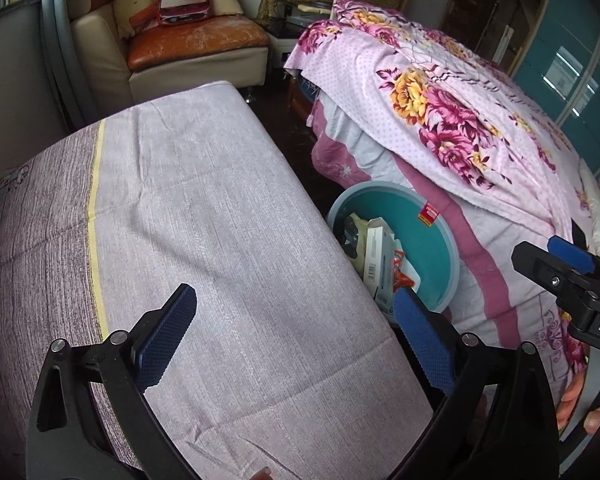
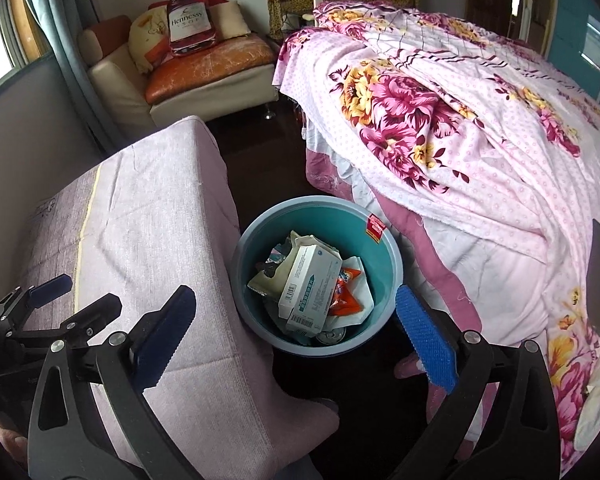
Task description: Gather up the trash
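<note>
Right wrist view looked down into the trash bin, a round teal bin with a grey rim standing on the dark floor between the cloth-covered bench and the bed. My right gripper hung over it with its blue-padded fingers spread wide and nothing between them. Inside the bin lay a white carton on top, an orange wrapper just beside it, crumpled paper beneath, and the top of a metal can near the closer wall. A red sticker sat on the bin's far inner wall.

From the left wrist camera, my left gripper was held above the bench cloth, its fingers also wide apart and empty. The bin showed only partly there, tucked past the bench edge, touching or nearly touching the pink quilt hanging from the bed. The right gripper poked in at the right edge of that view.

Farther back stood a cream sofa with an orange seat, and on it a cushion shaped like a Hennessy bottle.
</note>
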